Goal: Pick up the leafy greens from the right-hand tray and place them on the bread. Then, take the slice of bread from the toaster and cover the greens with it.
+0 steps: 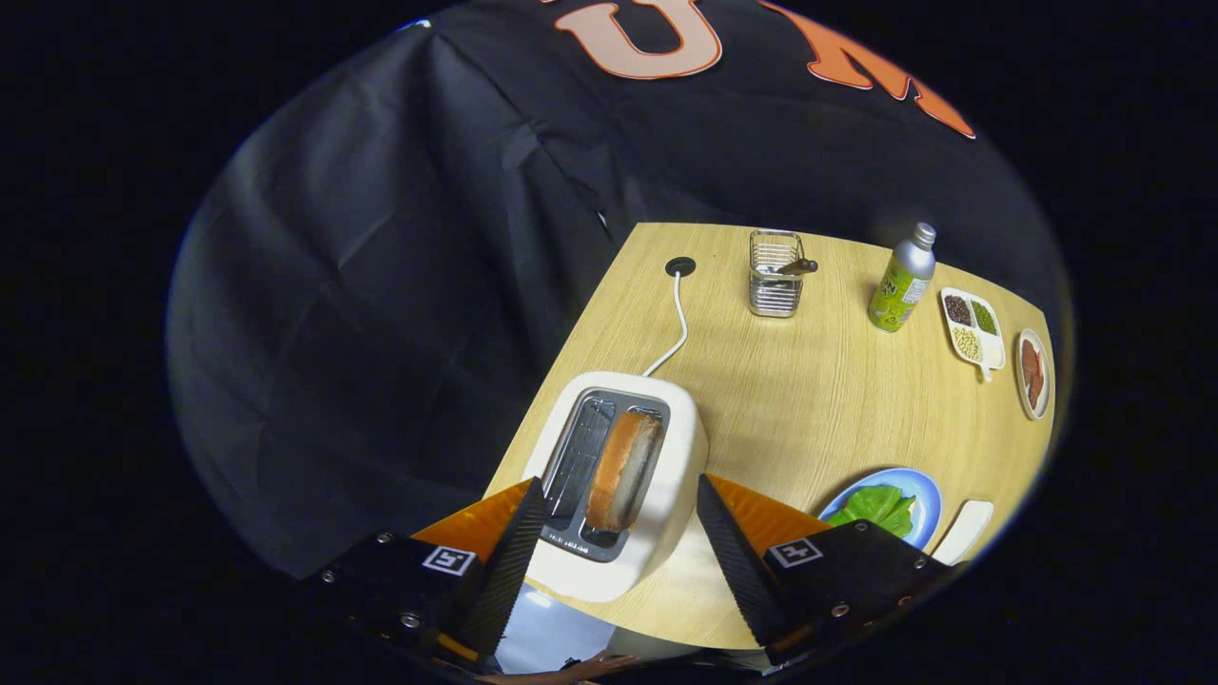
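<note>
The black cloth wall takes the whole upper and left part of the frame, creased and hanging behind the table. The light wood table spreads across the centre and right, its edge running diagonally from upper centre down to lower left.

By the look of it, step 1 is done: the greens lie on a blue plate at lower right, just beyond the right finger. Whether bread lies under them I cannot tell. Step 2 is left: the slice stands upright in 1 slot of the white toaster, which sits at lower centre.

The gripper hangs above the toaster with its 2 fingers spread wide, holding nothing; the toaster and slice sit between and just ahead of them. My reading is that the grab of the slice comes next.

A white cord runs from the toaster up to a dark hole in the tabletop. At upper centre stands a wire basket; right of it a bottle. At far right lie a white divided dish with 3 fillings and a small plate of something reddish. A pale tray peeks out beside the blue plate.
</note>
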The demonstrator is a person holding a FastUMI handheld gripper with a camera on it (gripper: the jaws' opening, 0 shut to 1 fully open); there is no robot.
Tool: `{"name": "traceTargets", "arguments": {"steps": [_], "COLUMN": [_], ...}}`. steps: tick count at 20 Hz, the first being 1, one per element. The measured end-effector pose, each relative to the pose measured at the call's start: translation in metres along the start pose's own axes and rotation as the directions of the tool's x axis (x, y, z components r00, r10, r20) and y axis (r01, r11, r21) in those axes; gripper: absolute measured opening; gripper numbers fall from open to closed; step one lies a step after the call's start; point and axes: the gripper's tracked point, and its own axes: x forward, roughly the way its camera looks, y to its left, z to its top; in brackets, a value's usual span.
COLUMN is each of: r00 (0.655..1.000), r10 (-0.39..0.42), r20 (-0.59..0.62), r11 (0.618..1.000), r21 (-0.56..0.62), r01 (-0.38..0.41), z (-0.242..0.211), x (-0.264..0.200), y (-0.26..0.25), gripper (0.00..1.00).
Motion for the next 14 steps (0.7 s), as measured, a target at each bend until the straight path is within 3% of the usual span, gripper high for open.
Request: {"name": "traceTargets", "arguments": {"steps": [4, 8, 14], "r00": [0.998, 0.994, 0.994], "r10": [-0.045, -0.076, -0.097], "r20": [-0.034, -0.076, -0.049], "r11": [0.999, 0.996, 0.992], "r21": [0.029, 0.034, 0.073], "r01": [0.046, 0.079, 0.100], "z": [0.002, -0.008, -0.003], "x": [0.022, 0.040, 0.052], "y": [0.000, 0.003, -0.001], "gripper": [0.85, 0.67, 0.25]}}
